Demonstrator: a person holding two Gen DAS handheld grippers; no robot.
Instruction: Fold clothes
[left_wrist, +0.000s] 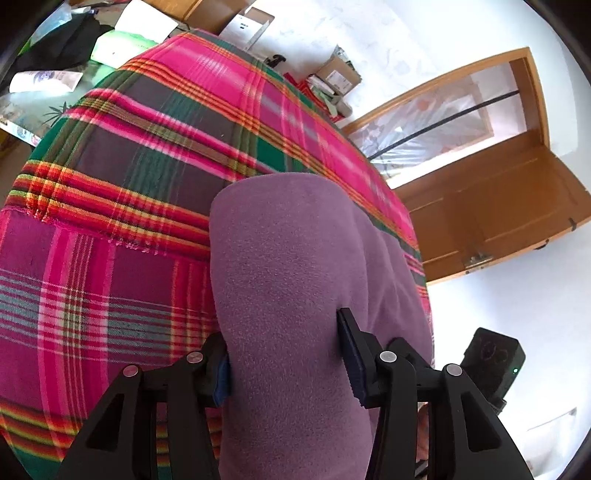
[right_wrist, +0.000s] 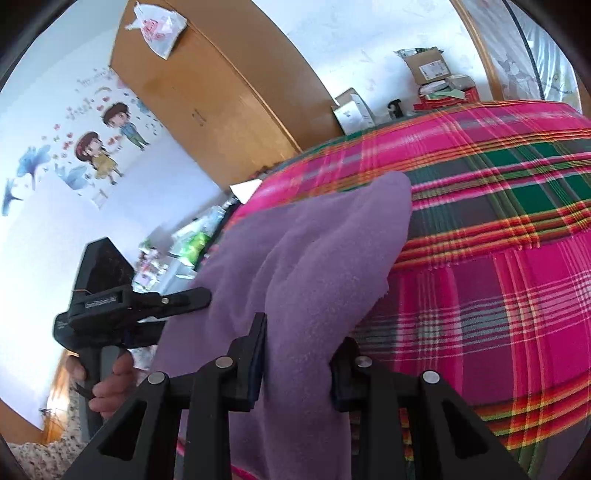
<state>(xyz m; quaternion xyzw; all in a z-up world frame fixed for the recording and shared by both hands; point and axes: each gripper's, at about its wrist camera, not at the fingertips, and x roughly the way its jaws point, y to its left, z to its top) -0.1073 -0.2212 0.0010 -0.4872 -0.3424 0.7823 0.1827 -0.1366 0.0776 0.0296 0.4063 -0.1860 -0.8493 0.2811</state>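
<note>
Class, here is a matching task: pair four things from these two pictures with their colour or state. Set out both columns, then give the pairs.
Things:
1. fleece garment
2. blanket
3. door
4. left tool

Descriptions:
A. brown wood
B. plain purple
C. closed on a fold of cloth
D. pink, green and orange plaid

Pairs: 1-B, 2-D, 3-A, 4-C

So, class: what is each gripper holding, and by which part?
Both hold the purple fleece garment: the left gripper and right gripper each pinch a bunched fold at its near end.
</note>
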